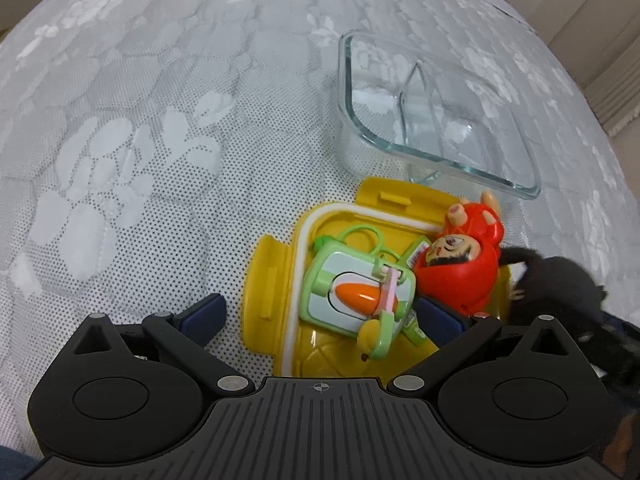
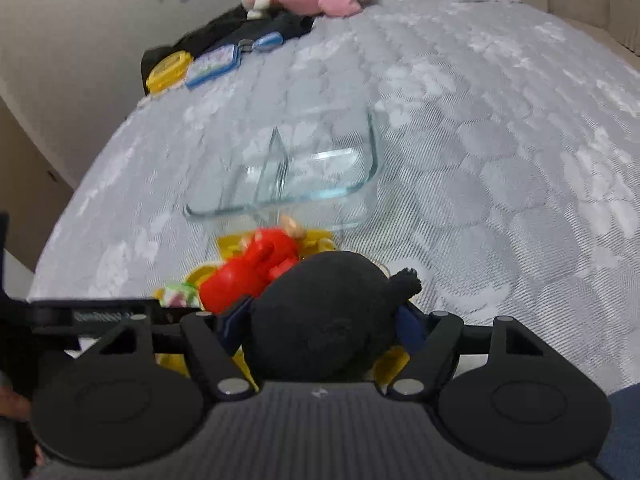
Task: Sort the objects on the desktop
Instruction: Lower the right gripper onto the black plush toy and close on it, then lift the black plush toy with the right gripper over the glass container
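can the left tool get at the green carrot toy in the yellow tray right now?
Probably yes. The left tool stands open over the green carrot toy, nothing covering it; the red figure crowds one side.

A pale grey quilted cover (image 2: 500, 128) with a white flower pattern is spreading across the whole work surface. Beige walls (image 2: 80, 32) are rising behind it, with a cream panel (image 1: 600, 40) showing at the far right edge. Soft, even light is falling over the fabric, casting only faint shadows.
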A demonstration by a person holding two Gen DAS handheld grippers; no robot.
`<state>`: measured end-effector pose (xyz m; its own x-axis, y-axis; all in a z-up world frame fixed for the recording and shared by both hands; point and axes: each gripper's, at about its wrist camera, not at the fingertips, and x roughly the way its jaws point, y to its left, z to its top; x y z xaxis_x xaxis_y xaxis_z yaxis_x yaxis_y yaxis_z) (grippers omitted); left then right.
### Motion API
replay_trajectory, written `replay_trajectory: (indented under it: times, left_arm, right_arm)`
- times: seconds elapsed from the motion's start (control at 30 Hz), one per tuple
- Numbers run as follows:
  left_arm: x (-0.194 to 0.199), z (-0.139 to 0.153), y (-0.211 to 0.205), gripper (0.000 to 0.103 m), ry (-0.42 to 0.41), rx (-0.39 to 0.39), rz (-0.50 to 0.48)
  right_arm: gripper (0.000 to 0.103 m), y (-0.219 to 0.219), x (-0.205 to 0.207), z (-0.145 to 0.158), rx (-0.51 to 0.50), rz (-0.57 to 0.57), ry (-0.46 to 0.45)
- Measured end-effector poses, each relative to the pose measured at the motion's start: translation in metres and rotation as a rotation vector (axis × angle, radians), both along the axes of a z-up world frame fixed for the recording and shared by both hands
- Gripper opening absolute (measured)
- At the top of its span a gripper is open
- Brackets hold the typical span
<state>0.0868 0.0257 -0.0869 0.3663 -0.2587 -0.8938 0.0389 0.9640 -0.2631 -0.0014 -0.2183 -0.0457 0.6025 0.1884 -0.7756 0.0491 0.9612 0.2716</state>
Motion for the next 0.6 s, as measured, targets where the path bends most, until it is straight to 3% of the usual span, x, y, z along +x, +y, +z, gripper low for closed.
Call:
replay_trajectory:
  times: [0.23, 0.4, 0.6]
  left_arm:
    - [-0.002, 0.002, 0.004, 0.103, 0.001, -0.030, 0.001]
    - [0.000, 0.000, 0.005, 0.103, 0.008, -0.040, -0.005]
    - [0.000, -0.002, 0.000, 0.103, 0.016, -0.047, -0.032]
  right_arm:
    - [0.074, -0.011, -0.001, 0.022, -0.018, 0.004, -0.004]
    - [0.074, -0.018, 0.004, 0.047, 0.039, 0.019, -0.039]
    - [0.074, -0.010, 0.009, 0.067, -0.008, 0.061, -0.097]
